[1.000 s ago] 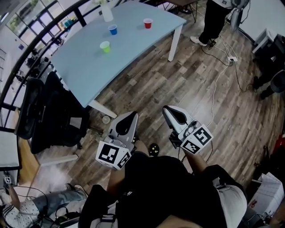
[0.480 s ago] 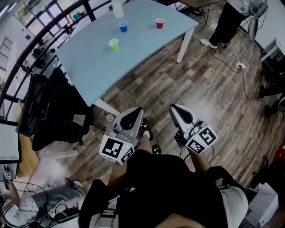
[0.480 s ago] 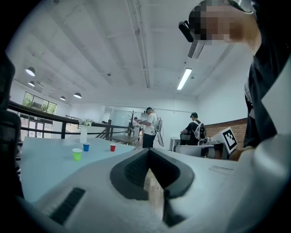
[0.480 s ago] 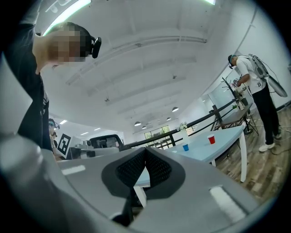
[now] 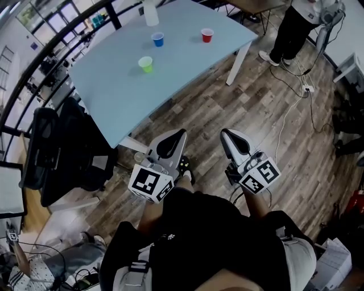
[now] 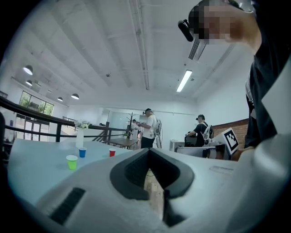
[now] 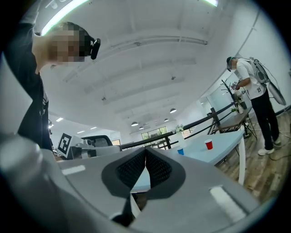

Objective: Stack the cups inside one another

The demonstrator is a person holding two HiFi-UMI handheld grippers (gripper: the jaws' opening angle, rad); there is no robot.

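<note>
Three cups stand apart on the light blue table (image 5: 102,85): a green cup (image 5: 146,63) nearest, a blue cup (image 5: 157,39) behind it, and a red cup (image 5: 207,35) to the right. The left gripper view shows the green cup (image 6: 72,162), blue cup (image 6: 82,152) and red cup (image 6: 112,152) far off. My left gripper (image 5: 175,136) and right gripper (image 5: 230,135) are held side by side over the wooden floor, well short of the table. Both point level toward the table, jaws shut and empty. In the right gripper view only the red cup (image 7: 208,144) and blue cup (image 7: 180,151) show.
A white vase (image 5: 151,12) stands at the table's far edge. A black office chair (image 5: 54,150) sits left of me by the table's near corner. Another person (image 5: 298,23) stands at the upper right, with cables (image 5: 293,102) and a power strip on the floor there.
I have moved toward the table with both grippers. The table and cups sit a little nearer and further right in the head view. Both grippers stay shut.
</note>
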